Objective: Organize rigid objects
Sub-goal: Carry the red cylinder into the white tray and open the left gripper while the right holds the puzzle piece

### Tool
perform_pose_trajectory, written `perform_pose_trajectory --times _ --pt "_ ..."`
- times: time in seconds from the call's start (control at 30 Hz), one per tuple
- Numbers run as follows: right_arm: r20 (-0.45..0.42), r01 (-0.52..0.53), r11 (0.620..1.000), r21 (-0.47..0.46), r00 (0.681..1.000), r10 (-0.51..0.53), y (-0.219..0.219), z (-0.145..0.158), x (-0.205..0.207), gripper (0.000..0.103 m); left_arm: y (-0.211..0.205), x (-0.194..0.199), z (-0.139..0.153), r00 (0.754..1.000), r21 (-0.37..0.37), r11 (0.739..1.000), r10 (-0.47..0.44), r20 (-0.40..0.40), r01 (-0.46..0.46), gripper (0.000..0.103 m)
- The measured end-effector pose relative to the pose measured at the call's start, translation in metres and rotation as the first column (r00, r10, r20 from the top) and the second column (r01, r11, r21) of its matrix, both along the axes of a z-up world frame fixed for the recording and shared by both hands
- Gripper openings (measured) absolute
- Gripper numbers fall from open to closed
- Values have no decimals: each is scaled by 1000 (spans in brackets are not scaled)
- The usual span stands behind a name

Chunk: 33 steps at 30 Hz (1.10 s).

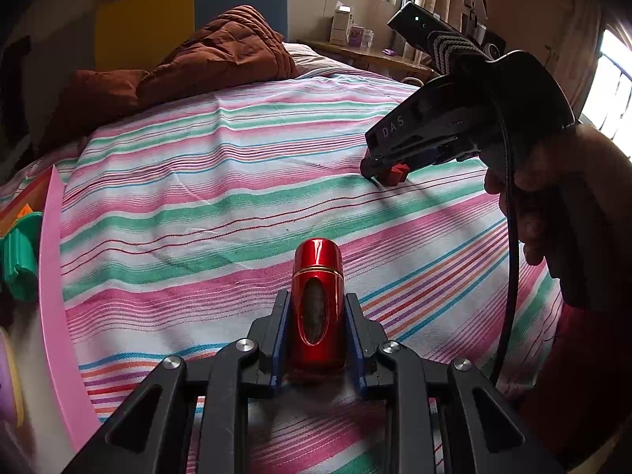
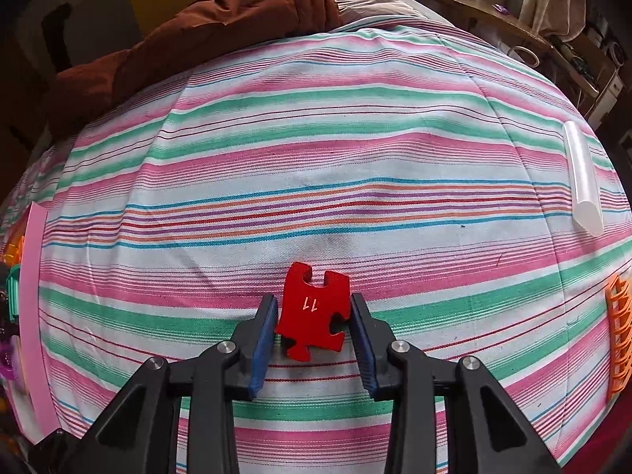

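1. Left wrist view: your left gripper (image 1: 318, 316) is clamped on a glossy red metal tube (image 1: 317, 308) with a gold band, at 6 o'clock over the striped bedsheet (image 1: 197, 197).
2. Right wrist view: your right gripper (image 2: 312, 324) pinches a red puzzle piece (image 2: 314, 312) marked "11", at 6 o'clock, down on the sheet.

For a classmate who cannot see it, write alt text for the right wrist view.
The right tongs straddle a red puzzle piece marked 11 on a striped bedsheet. A pink tray edge lies left, an orange basket right.

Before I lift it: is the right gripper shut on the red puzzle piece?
Shut: right gripper pads touch the red puzzle piece on both sides.
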State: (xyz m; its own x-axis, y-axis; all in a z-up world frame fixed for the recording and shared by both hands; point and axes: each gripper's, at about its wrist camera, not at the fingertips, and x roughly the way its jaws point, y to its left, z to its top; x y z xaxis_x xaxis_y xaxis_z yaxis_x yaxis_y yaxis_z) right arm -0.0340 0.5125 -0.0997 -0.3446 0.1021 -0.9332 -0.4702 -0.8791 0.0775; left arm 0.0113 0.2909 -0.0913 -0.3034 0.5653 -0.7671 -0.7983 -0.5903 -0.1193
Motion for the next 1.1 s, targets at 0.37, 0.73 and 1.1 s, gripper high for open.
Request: perform_pose_trajectory --times 0.37,0.73,1.1 --pt "5 -147 983 107 989 148 -34 8 -4 32 -1 5 1 1000 -13 1000 9 -12 -9 27" --pt "-8 -299 949 100 954 301 -66 2 -12 33 -8 5 3 999 -12 999 32 13 -32 26" --pt "17 -342 923 177 939 345 -75 3 -13 32 -17 9 10 998 -36 998 59 33 -58 26"
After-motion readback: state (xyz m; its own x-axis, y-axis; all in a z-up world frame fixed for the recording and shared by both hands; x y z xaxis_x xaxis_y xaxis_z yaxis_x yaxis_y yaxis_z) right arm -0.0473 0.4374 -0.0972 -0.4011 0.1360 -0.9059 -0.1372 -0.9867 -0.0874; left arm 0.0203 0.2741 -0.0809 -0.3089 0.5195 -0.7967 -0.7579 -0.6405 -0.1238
